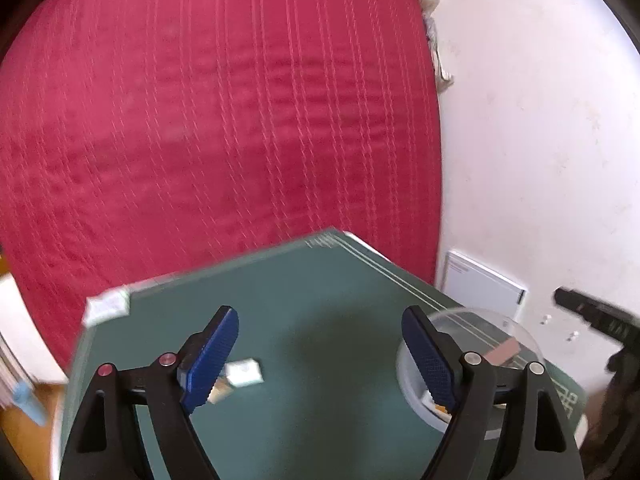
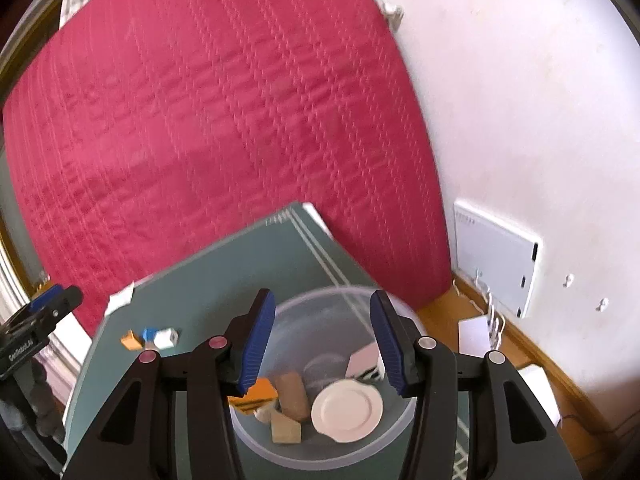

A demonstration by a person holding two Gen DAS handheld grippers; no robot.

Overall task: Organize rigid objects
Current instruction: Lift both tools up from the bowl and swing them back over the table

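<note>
Clear glossy plastic tub (image 2: pixel 320 364); matt green mat (image 1: pixel 304 304); red ribbed cloth (image 1: pixel 208 112); ridged blue pads (image 1: pixel 212 360)

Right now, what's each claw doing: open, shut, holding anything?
Left claw: open, empty, above the green mat.
Right claw: open, empty, over the clear plastic bowl.

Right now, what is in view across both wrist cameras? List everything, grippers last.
mat: one, green, on the table.
tub: one, clear, on the mat's right side.
plate: one, white, in the tub.
blocks in tub: several, tan, orange and pink, beside the plate.
loose blocks: a few, white, blue, orange, on the mat left of the tub.
cover: one, red, behind the mat.
panel: one, white, against the wall.
left gripper: blue pads, open, empty.
right gripper: blue pads, open, above the tub, empty.
</note>
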